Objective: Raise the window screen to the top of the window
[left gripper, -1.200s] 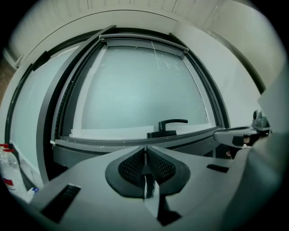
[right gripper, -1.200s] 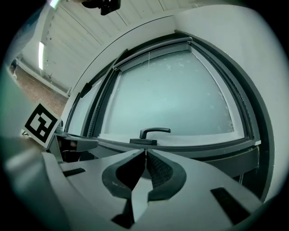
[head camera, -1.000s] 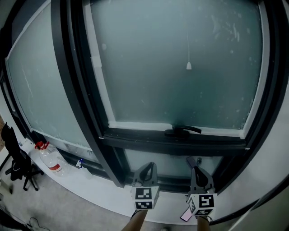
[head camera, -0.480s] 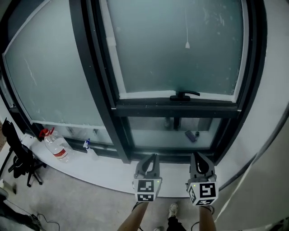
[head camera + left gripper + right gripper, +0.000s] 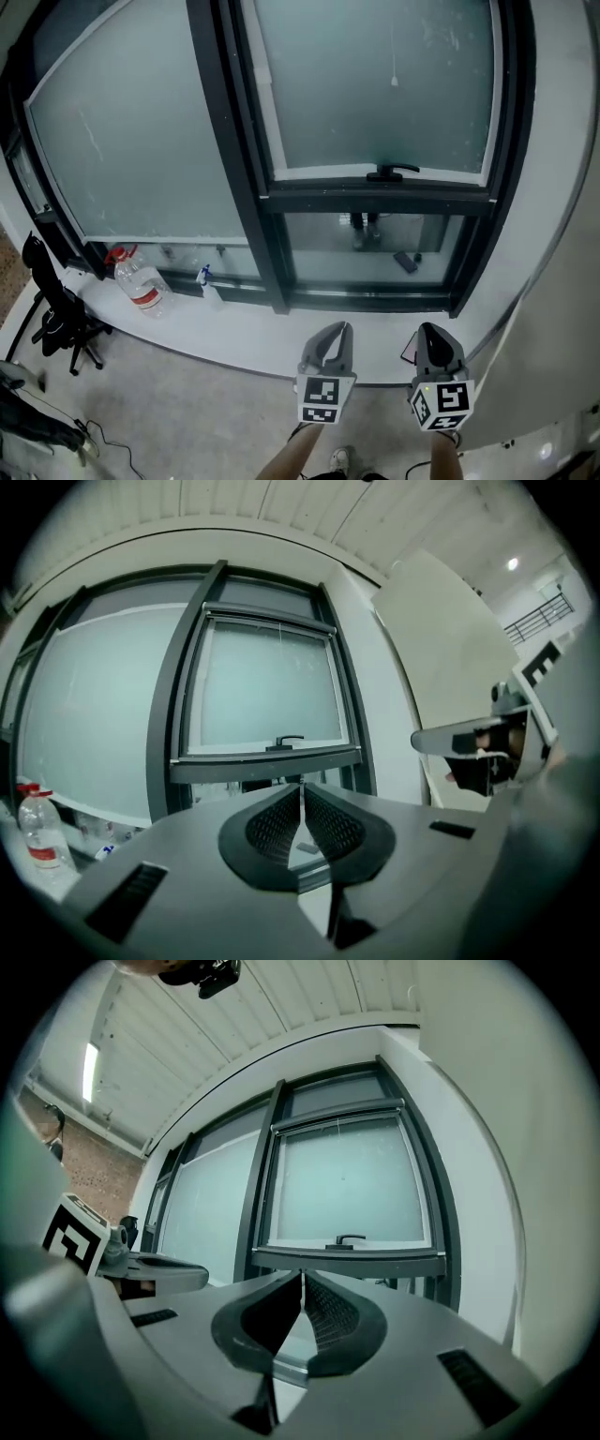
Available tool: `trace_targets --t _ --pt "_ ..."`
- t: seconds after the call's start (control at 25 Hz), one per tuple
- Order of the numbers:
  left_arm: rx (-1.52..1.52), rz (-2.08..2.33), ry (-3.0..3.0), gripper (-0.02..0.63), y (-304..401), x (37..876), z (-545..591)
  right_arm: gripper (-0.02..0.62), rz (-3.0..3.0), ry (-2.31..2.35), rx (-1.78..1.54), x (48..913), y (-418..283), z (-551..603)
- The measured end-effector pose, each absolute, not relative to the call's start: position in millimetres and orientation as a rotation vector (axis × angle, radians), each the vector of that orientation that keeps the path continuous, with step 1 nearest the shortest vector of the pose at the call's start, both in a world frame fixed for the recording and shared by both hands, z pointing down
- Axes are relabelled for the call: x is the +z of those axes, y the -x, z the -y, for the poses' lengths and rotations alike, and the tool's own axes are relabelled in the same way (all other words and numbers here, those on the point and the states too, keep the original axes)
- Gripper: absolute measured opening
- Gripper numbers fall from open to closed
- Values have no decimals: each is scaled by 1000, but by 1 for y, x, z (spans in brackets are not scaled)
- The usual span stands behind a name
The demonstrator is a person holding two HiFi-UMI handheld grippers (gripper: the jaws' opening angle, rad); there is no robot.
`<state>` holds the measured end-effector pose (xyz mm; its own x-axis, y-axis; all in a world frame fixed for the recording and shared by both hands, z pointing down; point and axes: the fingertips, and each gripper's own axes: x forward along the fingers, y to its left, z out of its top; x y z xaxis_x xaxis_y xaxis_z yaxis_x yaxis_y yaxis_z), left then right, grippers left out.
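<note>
Backing off from the window versus a second ago: it is sitting farther away in the head view and more floor is showing. Left tool and right tool are both riding closed, nothing between the jaws. Window screen is covering the right-hand sash down to the handle, well apart from both tools, ahead and above. My call: closing the gap first, then gripping the pull cord or bottom edge squarely and lifting evenly, avoiding jamming.
</note>
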<state>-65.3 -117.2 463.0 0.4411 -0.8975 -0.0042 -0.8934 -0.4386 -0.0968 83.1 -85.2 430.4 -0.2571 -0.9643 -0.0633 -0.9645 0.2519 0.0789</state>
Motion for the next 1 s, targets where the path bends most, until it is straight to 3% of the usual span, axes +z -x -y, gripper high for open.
trace_targets --t 0.56,1.0 --pt "-51 -1696 2609 18 30 468 -48 15 -2459 1879 82 445 -119 -95" --pt "6 -1643 2599 18 43 445 -97 6 -2471 1861 161 424 -96 -144"
